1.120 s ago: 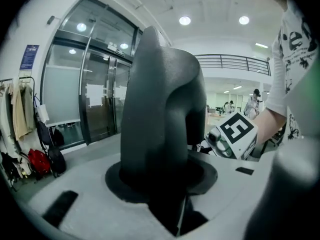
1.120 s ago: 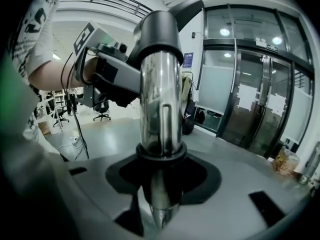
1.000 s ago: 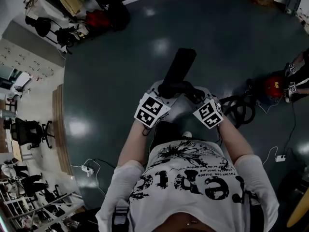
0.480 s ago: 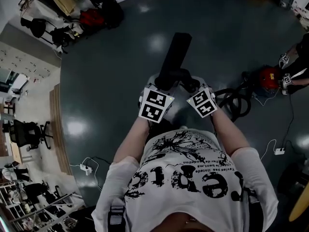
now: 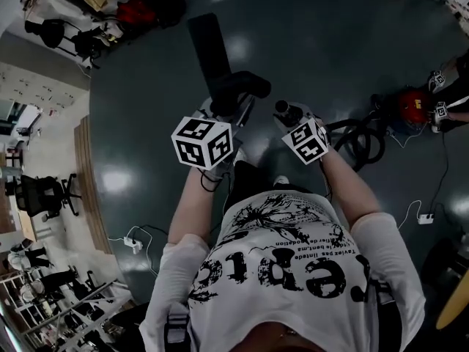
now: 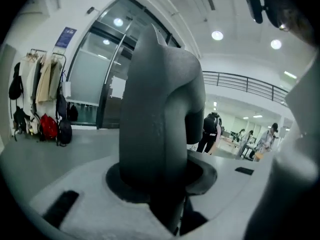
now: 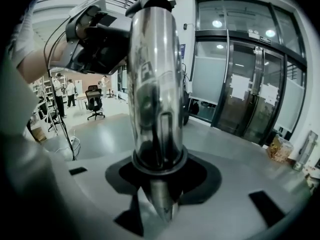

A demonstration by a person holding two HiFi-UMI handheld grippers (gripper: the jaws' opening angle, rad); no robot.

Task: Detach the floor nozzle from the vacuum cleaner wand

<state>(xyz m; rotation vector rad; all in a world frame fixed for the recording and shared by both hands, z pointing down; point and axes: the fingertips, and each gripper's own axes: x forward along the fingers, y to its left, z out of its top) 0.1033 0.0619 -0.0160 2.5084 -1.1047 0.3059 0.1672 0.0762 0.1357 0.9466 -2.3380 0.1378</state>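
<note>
At left: left tongs (image 6: 167,186) set narrow, pinching the dark elbow neck of the floor nozzle (image 5: 207,46); nozzle plate raised off the floor (image 5: 146,123), angled away from the body; neck end apart from the wand (image 5: 286,111), just beside it; at right: right tongs (image 7: 159,184) set wider, clamped around the shiny wand tube.
</note>
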